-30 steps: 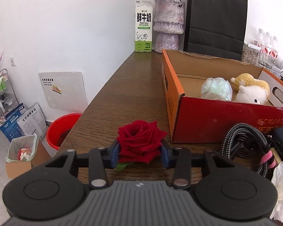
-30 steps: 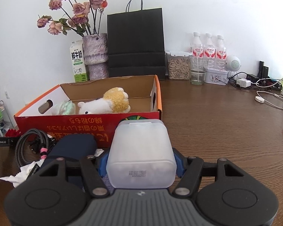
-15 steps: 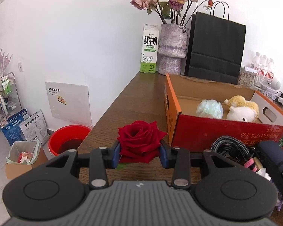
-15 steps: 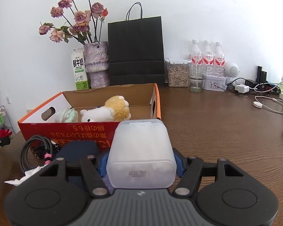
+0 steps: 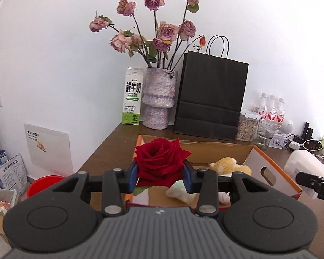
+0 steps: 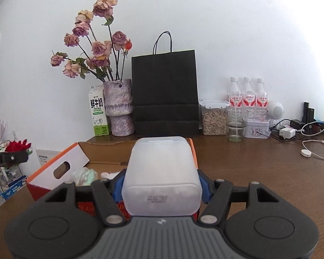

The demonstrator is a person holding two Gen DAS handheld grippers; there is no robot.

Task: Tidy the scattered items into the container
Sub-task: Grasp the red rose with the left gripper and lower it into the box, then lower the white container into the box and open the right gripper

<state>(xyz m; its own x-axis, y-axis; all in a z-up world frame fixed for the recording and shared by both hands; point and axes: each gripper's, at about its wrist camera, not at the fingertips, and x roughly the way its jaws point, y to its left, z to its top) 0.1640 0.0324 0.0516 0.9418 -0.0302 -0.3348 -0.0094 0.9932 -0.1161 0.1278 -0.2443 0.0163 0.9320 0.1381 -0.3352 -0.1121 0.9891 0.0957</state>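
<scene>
Left gripper [image 5: 161, 176] clamped on a red rose [image 5: 161, 161], blue pads pressing the bloom from both sides, a green leaf hanging just below. Held up in the air over the near left corner of the cardboard box [image 5: 272, 166], an open box with orange rims, red outer walls and a handle cutout in its end flap. Inside, seen past the fingers: a yellow and white plush toy [image 5: 226, 165] and a pale green crumpled bundle [image 5: 179, 191] just in front of it. Right gripper [image 6: 161, 188] closed on a frosted white plastic container [image 6: 161, 176], pads tight against its two sides, printed code on the end facing the camera. Also lifted clear of the table [image 6: 270, 172], at the box's near right corner; from the left view visible at the right edge beyond the box's end flap. Behind the box, along the white wall: a milk carton [image 6: 98, 112], a mottled purple vase [image 6: 118, 108] of faded pink roses, a black paper bag [image 6: 165, 92] standing upright. Further right: a clear canister of seeds [image 6: 213, 118], a drinking glass [image 6: 236, 123], three water bottles [image 6: 246, 97], a small tin [image 6: 257, 129], chargers and white cables. Down left of the table, on the floor: a red bucket [image 5: 43, 183].
</scene>
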